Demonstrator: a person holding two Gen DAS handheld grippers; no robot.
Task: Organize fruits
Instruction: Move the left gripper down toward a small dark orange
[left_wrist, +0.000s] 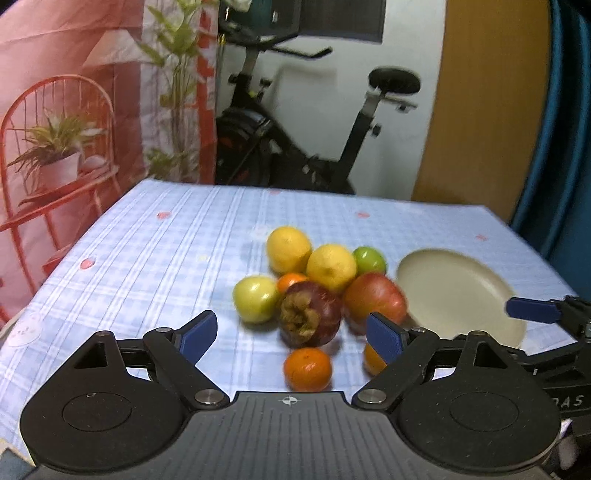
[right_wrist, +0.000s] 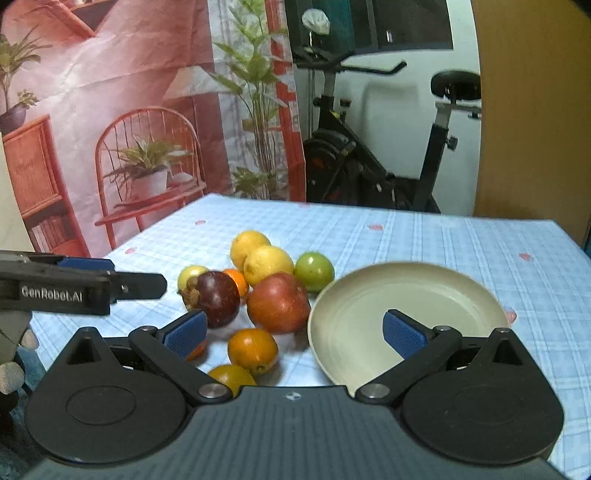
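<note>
A pile of fruit lies on the blue checked tablecloth: two lemons, a dark purple mangosteen, a red apple, green fruits and small oranges. A cream plate sits empty to their right. My left gripper is open, just before the mangosteen and an orange. My right gripper is open and empty, over the gap between the apple and the plate. The pile also shows in the right wrist view, with the mangosteen at its left.
An exercise bike stands behind the table's far edge. A printed backdrop with a red chair hangs at the left, a wooden panel at the right. The left gripper's side shows in the right wrist view.
</note>
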